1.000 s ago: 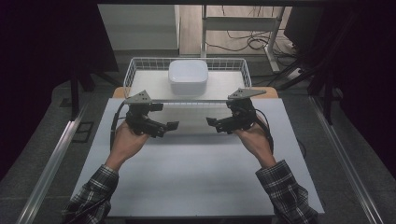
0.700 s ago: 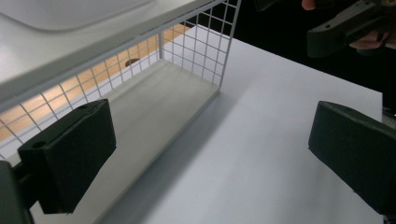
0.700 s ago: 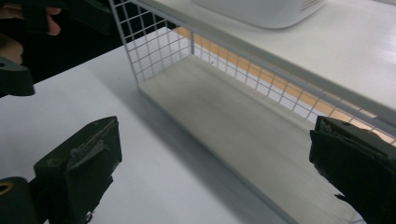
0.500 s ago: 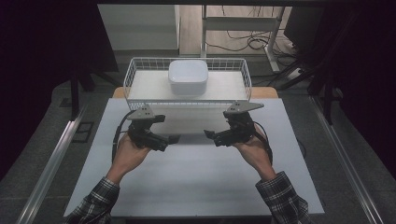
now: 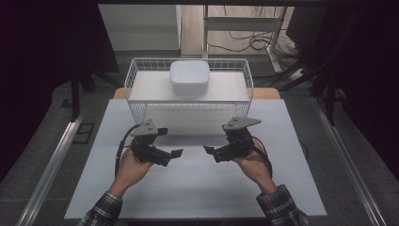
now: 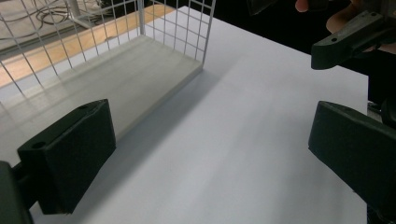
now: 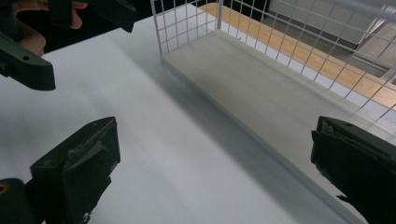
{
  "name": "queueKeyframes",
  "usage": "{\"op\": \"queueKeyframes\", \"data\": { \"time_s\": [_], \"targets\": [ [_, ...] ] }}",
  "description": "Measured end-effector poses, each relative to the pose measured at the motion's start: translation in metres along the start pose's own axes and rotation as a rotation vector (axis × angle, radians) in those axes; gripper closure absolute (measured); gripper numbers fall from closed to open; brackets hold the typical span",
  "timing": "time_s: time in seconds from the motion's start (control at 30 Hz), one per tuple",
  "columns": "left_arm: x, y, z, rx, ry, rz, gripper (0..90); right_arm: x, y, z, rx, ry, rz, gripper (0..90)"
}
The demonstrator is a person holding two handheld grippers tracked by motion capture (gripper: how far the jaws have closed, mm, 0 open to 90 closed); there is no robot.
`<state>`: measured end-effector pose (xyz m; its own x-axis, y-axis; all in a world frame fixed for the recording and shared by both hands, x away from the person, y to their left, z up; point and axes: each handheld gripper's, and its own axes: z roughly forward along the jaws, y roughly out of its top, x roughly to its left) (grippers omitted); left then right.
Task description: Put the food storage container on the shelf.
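Nearest the camera in the high view, two forearms in plaid sleeves point(image 5: 282, 207) come up from the bottom edge, each hand wrapped around a gripper over the white tabletop point(image 5: 197, 188). The left gripper point(image 5: 176, 153) and the right gripper point(image 5: 208, 149) are turned inward so that their tips face each other across a short gap of bare table, neither touching the other nor the surface, as far as the angle allows one to judge. Both sets of jaws stand wide apart with nothing between them: in the left gripper view the two black pads point(image 6: 70, 154) frame only white table, and the right gripper view shows the same spread. This mirrored, empty-handed pose in front of the basket reads as a ready stance, likely held so that both tools can go forward together. Just beyond them sits the white wire basket point(image 5: 136, 89), its long side facing the person and its pale floor panel open to reach from above. At the middle of its far part rests the white lidded container point(image 5: 189, 77), a rounded square box; whether it sits on the basket floor or on the back rim is hard to tell from here. It lies well apart from both grippers. Behind the table, cables point(image 5: 244, 42) trail across the floor.
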<state>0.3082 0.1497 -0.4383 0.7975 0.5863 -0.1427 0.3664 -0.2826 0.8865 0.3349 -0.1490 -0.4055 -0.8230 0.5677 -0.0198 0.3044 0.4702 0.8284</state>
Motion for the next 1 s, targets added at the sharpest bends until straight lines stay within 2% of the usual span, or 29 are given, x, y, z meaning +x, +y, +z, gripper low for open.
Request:
{"op": "queueKeyframes", "data": {
  "time_s": [0.07, 0.1, 0.23, 0.27, 0.37, 0.43, 0.57, 0.73, 0.9, 1.0],
  "targets": [
    [-0.002, -0.011, 0.001, -0.001, 0.008, -0.004, 0.7, 0.002, -0.009, 0.002, 0.006, -0.008, -0.010, 1.2],
    [-0.002, -0.011, 0.001, -0.001, 0.008, -0.004, 0.9, 0.002, -0.012, 0.003, 0.007, -0.009, -0.008, 1.3],
    [-0.002, -0.029, 0.001, -0.014, -0.006, -0.043, 2.7, 0.002, -0.023, 0.004, 0.023, -0.024, -0.010, 1.7],
    [-0.002, -0.029, 0.001, -0.014, -0.006, -0.043, 3.0, 0.002, -0.026, 0.003, 0.020, -0.022, -0.007, 1.8],
    [-0.001, -0.047, -0.001, -0.024, -0.012, -0.086, 3.1, 0.003, -0.035, -0.001, 0.017, -0.023, 0.001, 1.8],
    [0.000, -0.053, -0.002, -0.006, -0.007, -0.100, 2.7, 0.004, -0.040, -0.004, 0.014, -0.025, 0.005, 1.8],
    [-0.001, -0.059, -0.008, -0.015, 0.004, -0.121, 2.2, 0.005, -0.047, -0.011, 0.004, -0.035, 0.014, 1.8],
    [-0.007, -0.063, -0.013, -0.014, 0.020, -0.107, 1.8, 0.007, -0.055, -0.018, 0.002, -0.047, 0.020, 1.7],
    [-0.015, -0.069, -0.021, -0.019, 0.051, -0.085, 1.2, 0.005, -0.068, -0.028, 0.003, -0.064, 0.053, 1.7],
    [-0.017, -0.073, -0.025, -0.018, 0.055, -0.081, 1.0, 0.004, -0.073, -0.031, 0.002, -0.066, 0.060, 1.7]
  ]
}}
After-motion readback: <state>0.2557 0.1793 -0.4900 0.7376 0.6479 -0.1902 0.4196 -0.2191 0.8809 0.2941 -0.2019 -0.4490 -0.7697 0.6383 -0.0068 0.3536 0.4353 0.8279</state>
